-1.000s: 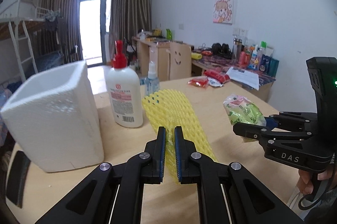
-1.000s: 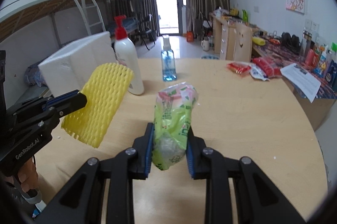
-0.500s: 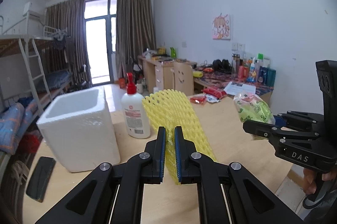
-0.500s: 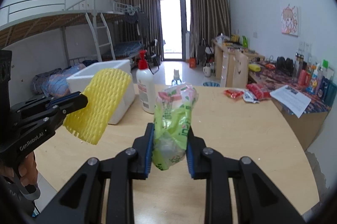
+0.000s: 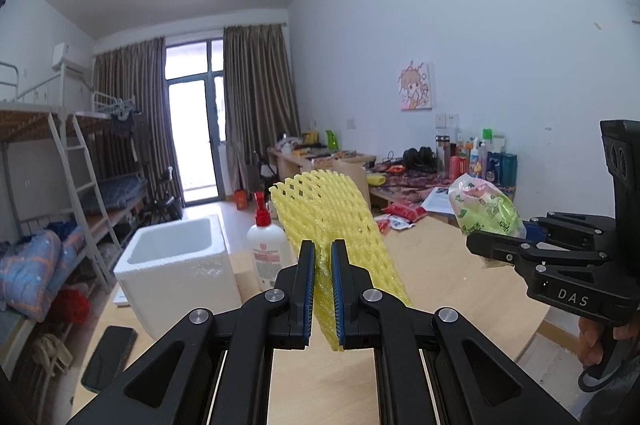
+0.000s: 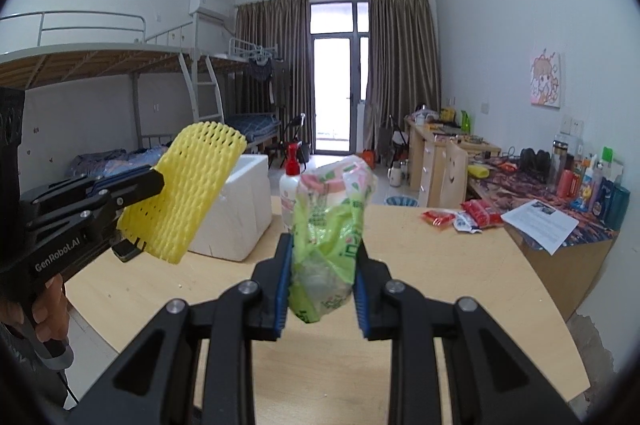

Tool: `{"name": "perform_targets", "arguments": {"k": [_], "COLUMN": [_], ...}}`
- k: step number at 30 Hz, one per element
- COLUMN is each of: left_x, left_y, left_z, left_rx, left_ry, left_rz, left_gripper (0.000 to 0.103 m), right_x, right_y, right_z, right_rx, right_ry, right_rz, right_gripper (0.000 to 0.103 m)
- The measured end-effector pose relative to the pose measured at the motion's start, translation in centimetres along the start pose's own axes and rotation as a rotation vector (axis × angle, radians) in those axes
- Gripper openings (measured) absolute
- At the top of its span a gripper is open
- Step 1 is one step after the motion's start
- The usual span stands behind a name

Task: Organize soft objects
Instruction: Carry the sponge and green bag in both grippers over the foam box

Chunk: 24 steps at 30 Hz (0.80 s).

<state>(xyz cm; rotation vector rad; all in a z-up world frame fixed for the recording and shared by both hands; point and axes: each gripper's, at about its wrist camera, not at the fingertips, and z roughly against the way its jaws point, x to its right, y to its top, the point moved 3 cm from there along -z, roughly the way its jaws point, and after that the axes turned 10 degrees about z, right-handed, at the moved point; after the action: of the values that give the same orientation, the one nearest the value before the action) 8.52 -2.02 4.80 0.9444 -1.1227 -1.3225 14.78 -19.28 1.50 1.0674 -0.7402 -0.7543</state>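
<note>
My left gripper (image 5: 320,257) is shut on a yellow foam net sleeve (image 5: 332,221), held upright above the wooden table (image 5: 440,277). The same sleeve (image 6: 192,193) and left gripper (image 6: 156,177) show at the left of the right wrist view. My right gripper (image 6: 322,249) is shut on a crumpled green and pink plastic bag (image 6: 328,221), lifted off the table (image 6: 420,285). In the left wrist view that bag (image 5: 484,209) sticks out of the right gripper (image 5: 500,237) at the right. A white foam box (image 5: 176,265), open at the top, stands on the table's left side.
A white pump bottle with a red top (image 5: 266,249) stands beside the foam box (image 6: 240,209). Red snack packets (image 6: 464,217) lie at the table's far right. A black phone (image 5: 108,357) lies near the left edge. Bunk beds, desks and a curtained door stand beyond.
Both grippers have risen and drawn back from the table with their loads. The foam box, bottle and tabletop now look smaller and lower in both views.
</note>
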Motion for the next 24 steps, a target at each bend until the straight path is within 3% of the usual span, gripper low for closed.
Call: {"name": "perform_targets", "arguments": {"k": [8,24], "left_x": [-0.2,-0.1], "left_y": [0.0,0.0], "left_z": [0.9,1.1], "left_rx": [0.011,0.017], "left_ry": [0.016,0.071], "left_rz": [0.004,-0.008], "left_gripper": [0.009,0.009], "right_x": [-0.3,-0.2], "right_y": [0.2,0.1], "right_z": [1.1,0.7], "right_rx": [0.047,0.048], "right_ry": [0.002,0.033], "right_rz": [0.010,0.003], "right_gripper": [0.031,0.031]}}
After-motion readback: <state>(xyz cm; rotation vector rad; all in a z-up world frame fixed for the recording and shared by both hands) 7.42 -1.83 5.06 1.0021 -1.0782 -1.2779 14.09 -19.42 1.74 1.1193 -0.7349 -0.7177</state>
